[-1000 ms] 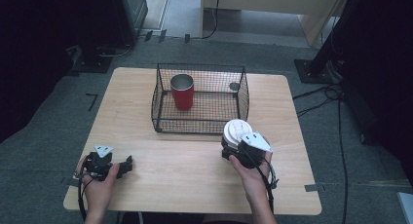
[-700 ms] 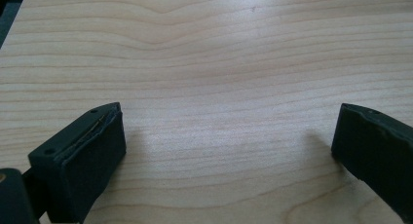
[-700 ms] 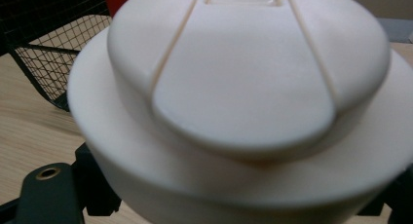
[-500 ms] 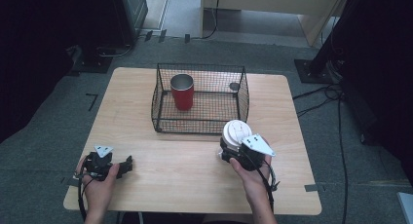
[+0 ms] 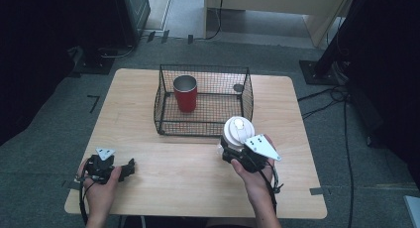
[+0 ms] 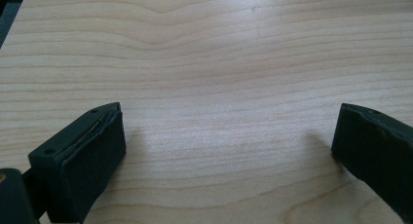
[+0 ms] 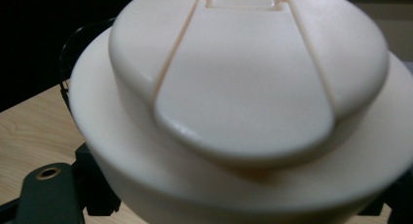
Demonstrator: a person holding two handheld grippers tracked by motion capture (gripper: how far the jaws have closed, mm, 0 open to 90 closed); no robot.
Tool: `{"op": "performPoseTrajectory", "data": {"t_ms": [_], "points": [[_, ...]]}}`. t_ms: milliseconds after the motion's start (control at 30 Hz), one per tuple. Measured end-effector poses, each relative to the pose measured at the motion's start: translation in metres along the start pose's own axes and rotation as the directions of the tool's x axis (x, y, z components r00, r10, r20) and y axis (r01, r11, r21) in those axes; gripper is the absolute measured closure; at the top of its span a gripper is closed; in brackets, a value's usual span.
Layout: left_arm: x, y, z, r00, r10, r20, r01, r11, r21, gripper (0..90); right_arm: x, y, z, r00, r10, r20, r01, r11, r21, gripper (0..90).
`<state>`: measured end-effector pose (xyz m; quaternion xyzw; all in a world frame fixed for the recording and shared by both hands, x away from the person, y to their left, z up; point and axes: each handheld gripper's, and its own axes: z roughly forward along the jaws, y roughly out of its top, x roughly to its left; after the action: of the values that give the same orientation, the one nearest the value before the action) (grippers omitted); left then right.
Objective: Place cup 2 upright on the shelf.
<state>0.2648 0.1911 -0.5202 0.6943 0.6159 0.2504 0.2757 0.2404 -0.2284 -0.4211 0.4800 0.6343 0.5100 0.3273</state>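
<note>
Grey carpet ran all round the pale wooden surface (image 5: 148, 114), and a black wire basket (image 5: 163, 96) sat toward its far edge with a red cup (image 5: 186, 94) standing upright inside. My right tool (image 5: 232, 149) was closed on a white lidded cup (image 5: 237, 131), held just in front of the basket's near right corner; whether it was off the wood, I could not tell. From the right gripper view the lid (image 7: 243, 87) loomed large and close, its flip tab shut. My left tool (image 5: 130, 167) rested near the front left edge, jaws wide apart with nothing between them, bare wood beneath. My read: the cup was headed for the basket. To do that well I needed to keep it upright, lift it clear of the wire rim, and set it down apart from the red cup.
</note>
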Motion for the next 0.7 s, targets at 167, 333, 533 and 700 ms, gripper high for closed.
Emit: {"op": "performPoseTrajectory", "data": {"t_ms": [167,333,533,700], "points": [[0.0,0.0,0.0,1.0,-0.003,0.0,0.003,1.0,-0.002,0.0,0.002,0.01,0.0,1.0,-0.006,0.0,0.006,0.999,-0.034,16.4],[0.0,0.0,0.0,1.0,-0.001,0.0,0.001,1.0,-0.001,0.0,0.006,0.022,0.002,0.9999,-0.015,-0.006,0.014,0.997,-0.07,16.3],[0.0,0.0,0.0,1.0,-0.001,0.0,0.001,1.0,0.0,0.0,0.009,0.041,0.006,0.9996,-0.029,-0.003,0.028,0.993,-0.112,16.4],[0.0,0.0,0.0,1.0,-0.001,0.0,0.001,1.0,0.0,0.0,0.008,0.053,0.01,0.9994,-0.034,0.009,0.035,0.99,-0.136,16.3]]}}
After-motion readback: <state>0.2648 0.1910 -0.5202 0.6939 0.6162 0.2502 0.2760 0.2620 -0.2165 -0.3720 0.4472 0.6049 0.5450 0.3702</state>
